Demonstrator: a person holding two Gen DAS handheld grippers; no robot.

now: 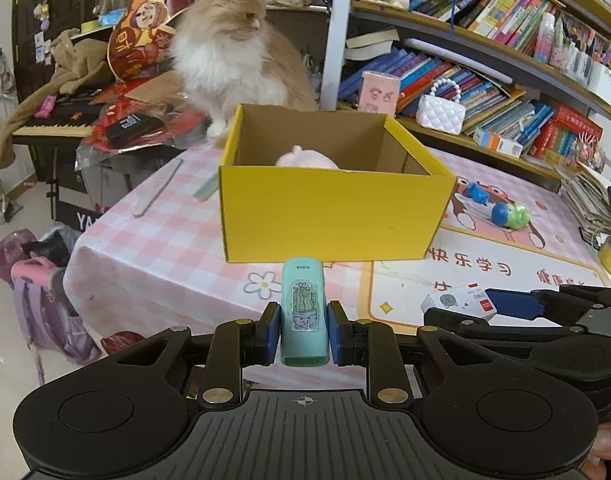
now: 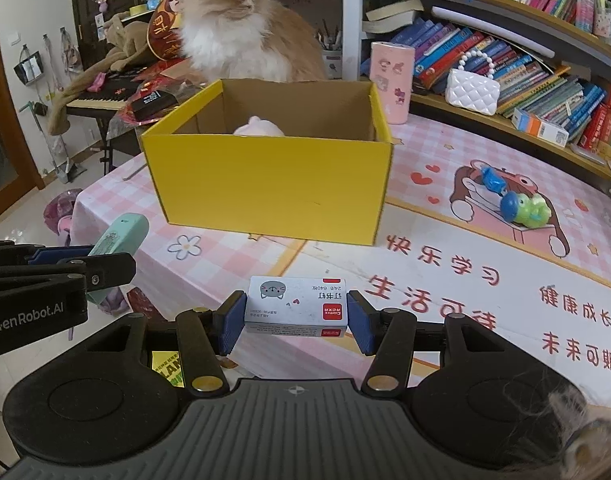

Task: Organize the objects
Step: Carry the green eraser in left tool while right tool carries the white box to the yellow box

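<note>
My left gripper [image 1: 304, 330] is shut on a mint-green stapler [image 1: 304, 312] with a cactus sticker, held above the table's near edge. It also shows in the right wrist view [image 2: 119, 240]. My right gripper [image 2: 296, 316] is shut on a white staple box [image 2: 296, 306] with a grey cat face, also seen in the left wrist view [image 1: 459, 300]. An open yellow cardboard box [image 1: 333, 212] stands ahead of both grippers, also in the right wrist view [image 2: 269, 188]. A pink round thing [image 1: 307, 158] lies inside it.
A fluffy orange-white cat [image 1: 233, 56] sits behind the box. A blue toy [image 2: 491, 180] and a green-blue toy [image 2: 525, 208] lie on the mat to the right. A pink cup [image 2: 391, 82], bookshelves [image 2: 525, 60] and a keyboard [image 1: 53, 120] surround the table.
</note>
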